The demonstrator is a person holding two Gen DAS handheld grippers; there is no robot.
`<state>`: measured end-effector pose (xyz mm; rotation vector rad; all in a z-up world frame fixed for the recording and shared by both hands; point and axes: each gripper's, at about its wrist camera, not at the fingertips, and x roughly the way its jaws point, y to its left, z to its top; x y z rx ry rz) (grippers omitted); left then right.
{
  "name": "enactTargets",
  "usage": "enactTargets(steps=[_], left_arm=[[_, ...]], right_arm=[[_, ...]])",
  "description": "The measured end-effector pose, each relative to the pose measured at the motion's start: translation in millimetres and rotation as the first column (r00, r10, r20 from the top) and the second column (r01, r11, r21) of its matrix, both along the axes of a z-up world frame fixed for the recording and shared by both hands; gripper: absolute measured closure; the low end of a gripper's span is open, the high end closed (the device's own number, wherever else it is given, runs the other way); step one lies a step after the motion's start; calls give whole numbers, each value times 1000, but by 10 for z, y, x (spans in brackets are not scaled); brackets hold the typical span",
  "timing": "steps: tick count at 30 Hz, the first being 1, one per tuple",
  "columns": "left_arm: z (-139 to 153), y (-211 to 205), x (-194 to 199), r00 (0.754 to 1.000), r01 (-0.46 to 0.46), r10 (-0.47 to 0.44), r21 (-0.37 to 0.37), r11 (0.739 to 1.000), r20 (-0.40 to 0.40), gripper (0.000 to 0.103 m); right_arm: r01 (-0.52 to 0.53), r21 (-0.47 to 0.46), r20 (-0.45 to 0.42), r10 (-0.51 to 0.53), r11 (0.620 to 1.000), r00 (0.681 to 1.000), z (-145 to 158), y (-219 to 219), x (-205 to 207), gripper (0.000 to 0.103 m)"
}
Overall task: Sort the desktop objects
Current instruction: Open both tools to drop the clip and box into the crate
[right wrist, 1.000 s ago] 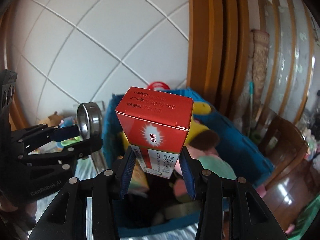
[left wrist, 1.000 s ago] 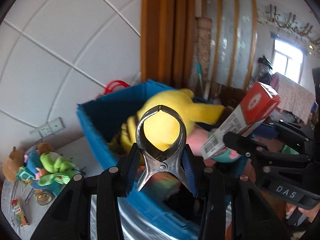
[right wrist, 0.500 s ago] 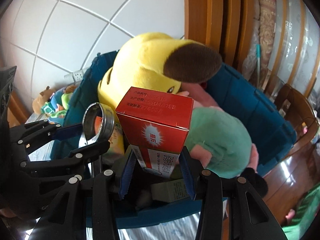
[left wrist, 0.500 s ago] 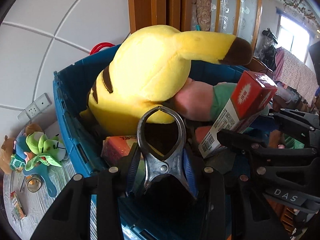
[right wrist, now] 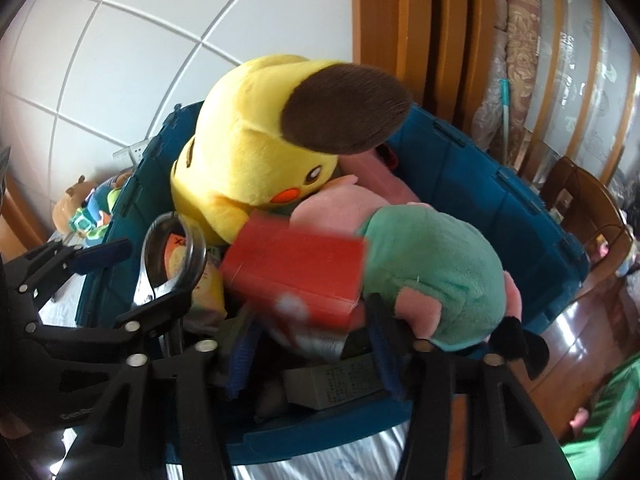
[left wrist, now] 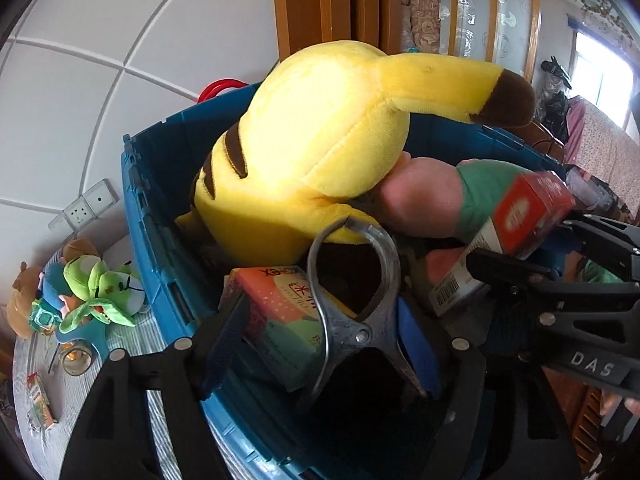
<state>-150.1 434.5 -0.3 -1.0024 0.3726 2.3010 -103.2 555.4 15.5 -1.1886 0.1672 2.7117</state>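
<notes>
While the left gripper (left wrist: 320, 320) hangs over the near edge of the blue bin (left wrist: 148, 216), the left wrist view shows its fingers spread wider than the metal clamp (left wrist: 354, 296) between them; the right blue pad lies against the clamp's handle, the left pad stands clear of it, so I cannot tell whether the clamp is gripped at all. Inside the bin a big yellow plush (left wrist: 320, 136) lies on top, a pink and green plush (left wrist: 452, 196) beside it, and an orange tissue pack (left wrist: 280, 312) just behind the clamp. On the counter (left wrist: 80, 392) left of the bin sit a green plush toy (left wrist: 100, 284) and a small carton (left wrist: 40, 404). At right the other gripper carries a red and white box (left wrist: 508, 236). From the right wrist view, the right gripper (right wrist: 312, 344) has its fingers parted, and the red and white box (right wrist: 296, 272), blurred, tilts between and above them over the bin (right wrist: 480, 208); whether the pads touch it I cannot tell. The yellow plush (right wrist: 244, 160) and the pink and green plush (right wrist: 432, 264) fill the bin behind it, and the clamp (right wrist: 176, 252) shows at left in the left gripper (right wrist: 132, 288).
</notes>
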Motion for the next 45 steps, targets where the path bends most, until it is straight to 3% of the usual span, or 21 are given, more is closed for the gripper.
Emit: enactTargets(steps=[4, 6, 11, 13, 20, 32, 45], left_arm=[[52, -103, 64, 1000, -7, 7, 17, 1000, -13, 29], [83, -161, 90, 1000, -7, 8, 22, 1000, -24, 28], [141, -316, 203, 999, 4, -2, 42, 999, -53, 15], [160, -386, 244, 998, 4, -1, 53, 999, -63, 15], [211, -655, 391, 997, 2, 4, 82, 997, -76, 15], [89, -1256, 604, 998, -23, 28, 77, 997, -57, 15], [-50, -2089, 720, 989, -139, 143, 71, 988, -49, 15]], right_arm=[[13, 6, -24, -13, 1000, 1000, 73, -27, 61, 21], [20, 8, -37, -20, 1000, 999, 109, -40, 91, 15], [37, 15, -67, -36, 999, 997, 201, -73, 167, 14], [44, 17, -79, -43, 999, 996, 237, -86, 198, 1], [73, 29, -122, -69, 997, 990, 368, -248, 379, 1], [107, 18, -117, -104, 994, 988, 217, -689, 659, 0], [-1, 22, -142, 4, 1000, 990, 142, -1542, 692, 0]])
